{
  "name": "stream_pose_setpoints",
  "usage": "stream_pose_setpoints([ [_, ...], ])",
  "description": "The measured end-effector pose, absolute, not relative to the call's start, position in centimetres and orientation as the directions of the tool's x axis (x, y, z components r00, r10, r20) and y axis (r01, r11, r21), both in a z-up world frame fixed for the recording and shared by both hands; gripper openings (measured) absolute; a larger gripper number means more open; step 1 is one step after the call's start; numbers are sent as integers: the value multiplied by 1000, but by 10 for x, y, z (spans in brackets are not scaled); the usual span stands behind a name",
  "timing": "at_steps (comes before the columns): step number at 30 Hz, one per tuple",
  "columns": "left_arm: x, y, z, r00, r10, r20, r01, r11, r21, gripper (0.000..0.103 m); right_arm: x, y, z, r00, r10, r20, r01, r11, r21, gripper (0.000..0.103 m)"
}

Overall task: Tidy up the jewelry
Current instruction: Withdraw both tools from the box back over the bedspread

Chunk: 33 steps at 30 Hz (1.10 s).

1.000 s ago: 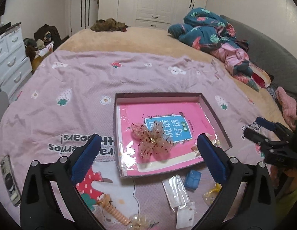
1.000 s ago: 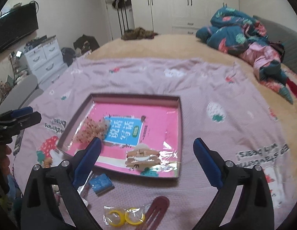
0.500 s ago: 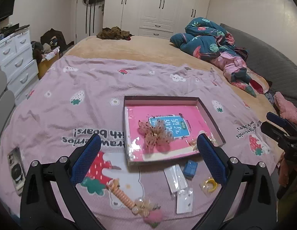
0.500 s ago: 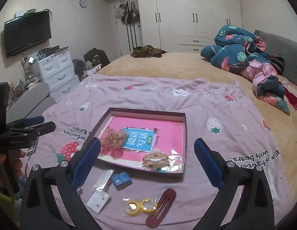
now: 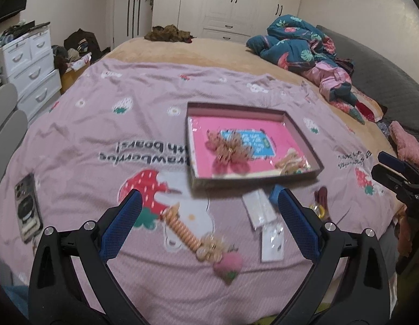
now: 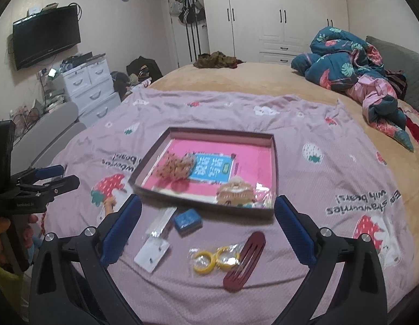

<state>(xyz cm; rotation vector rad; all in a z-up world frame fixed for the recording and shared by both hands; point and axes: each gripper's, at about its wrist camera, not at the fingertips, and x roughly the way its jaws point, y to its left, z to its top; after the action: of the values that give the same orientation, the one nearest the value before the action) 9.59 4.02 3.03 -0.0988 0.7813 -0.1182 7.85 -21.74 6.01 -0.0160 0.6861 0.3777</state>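
- Hovering above the near edge of the pink blanket [image 5: 82, 146], the left gripper [image 5: 206, 216] is spreading its blue-padded fingers [image 5: 120, 224] wide apart and gripping nothing.
- Hanging over the same blanket further to the right, the right gripper [image 6: 208, 224] is likewise standing wide open and empty.
- Lying on the blanket ahead of both grippers, the shallow box [image 6: 274, 162] is holding a lacy bow [image 5: 228, 149] near its middle and a beige hair claw [image 6: 235, 193] in its near right corner.
- Resting just outside the box's near wall, a small blue case [image 6: 187, 220] is sitting beside a clear packet [image 6: 162, 222] and a white earring card [image 6: 152, 253].
- Sitting nearer the right gripper, a bag of yellow rings [image 6: 216, 257] is touching a dark red hair clip [image 6: 244, 261].
- Stretching between the left fingers, a coiled hair tie [image 5: 182, 230] is ending at a strawberry charm [image 5: 228, 266].
- Lying well off to the left, a phone [image 5: 28, 211] is resting on the blanket.
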Motion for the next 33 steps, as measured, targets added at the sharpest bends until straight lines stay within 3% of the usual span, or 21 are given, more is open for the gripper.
stream_pose_setpoints([
  [27, 53, 35, -38, 593, -203, -779, 85, 978, -190, 93, 48, -203, 9, 623, 354, -697, -386, 915, 119, 98],
  [33, 53, 32, -55, 548, -247, -799, 102, 968, -229, 78, 48, -192, -6, 596, 359, -718, -409, 906, 113, 98],
])
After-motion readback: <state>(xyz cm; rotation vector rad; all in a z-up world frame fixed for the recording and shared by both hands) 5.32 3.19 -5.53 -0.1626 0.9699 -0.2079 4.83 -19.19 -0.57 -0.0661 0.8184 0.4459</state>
